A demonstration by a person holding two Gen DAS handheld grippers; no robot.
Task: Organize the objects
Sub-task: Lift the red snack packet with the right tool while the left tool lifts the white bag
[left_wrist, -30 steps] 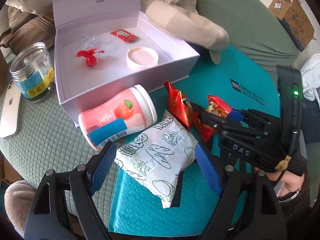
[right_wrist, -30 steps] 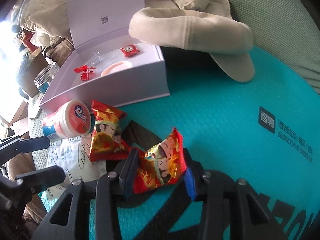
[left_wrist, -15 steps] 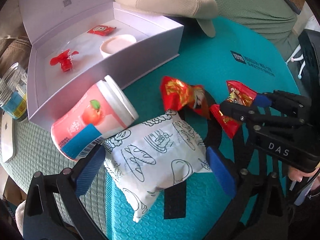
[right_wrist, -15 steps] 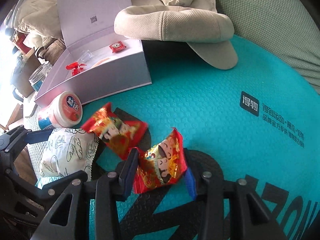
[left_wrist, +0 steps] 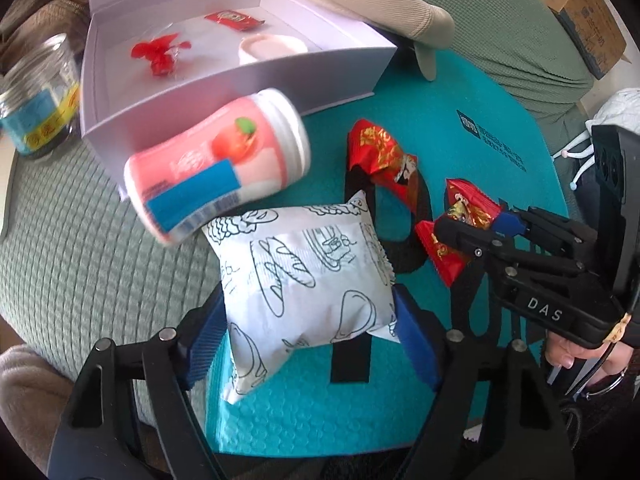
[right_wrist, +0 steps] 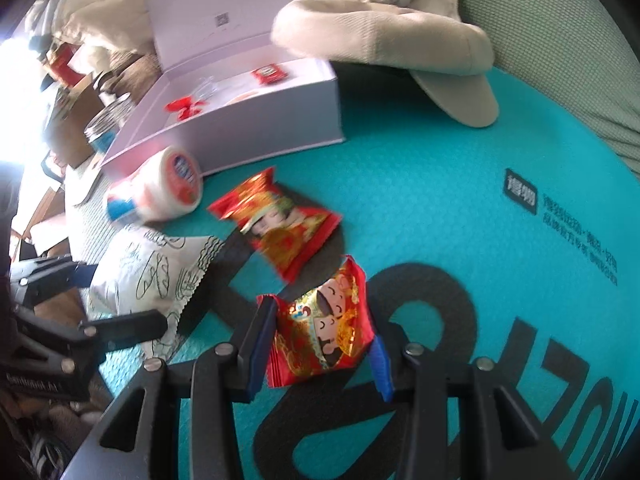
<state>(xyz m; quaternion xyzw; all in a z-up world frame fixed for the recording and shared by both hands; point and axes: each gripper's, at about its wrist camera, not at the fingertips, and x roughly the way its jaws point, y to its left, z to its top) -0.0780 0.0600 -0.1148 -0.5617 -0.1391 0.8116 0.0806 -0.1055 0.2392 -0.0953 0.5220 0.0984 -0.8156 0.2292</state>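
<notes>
Left gripper (left_wrist: 310,332) jaws just closing, clamped on white bread packet (left_wrist: 304,276), pink bottle (left_wrist: 216,168) lay ahead-left, right gripper (right_wrist: 320,354) gripped red sachet (right_wrist: 324,332), loose red packet (right_wrist: 280,220) just ahead.

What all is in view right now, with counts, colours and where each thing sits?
White snack packet with black line drawings: one, between the left gripper's pads, on the teal mat.
Red and gold foil snack packets: two; one held in the right gripper, one loose on the mat.
Pink plastic bottle with white cap: one, on its side against the box front.
Open white cardboard box: one, behind the bottle; inside, a red sachet, a red twist-wrapped candy, a pale pink round lid.
Clear glass jar: one, left of the box.
Beige cap: one, right of the box.
Teal bubble mat: one, under the snacks.
Left gripper: black, blue pads.
Right gripper: black, blue pads.
</notes>
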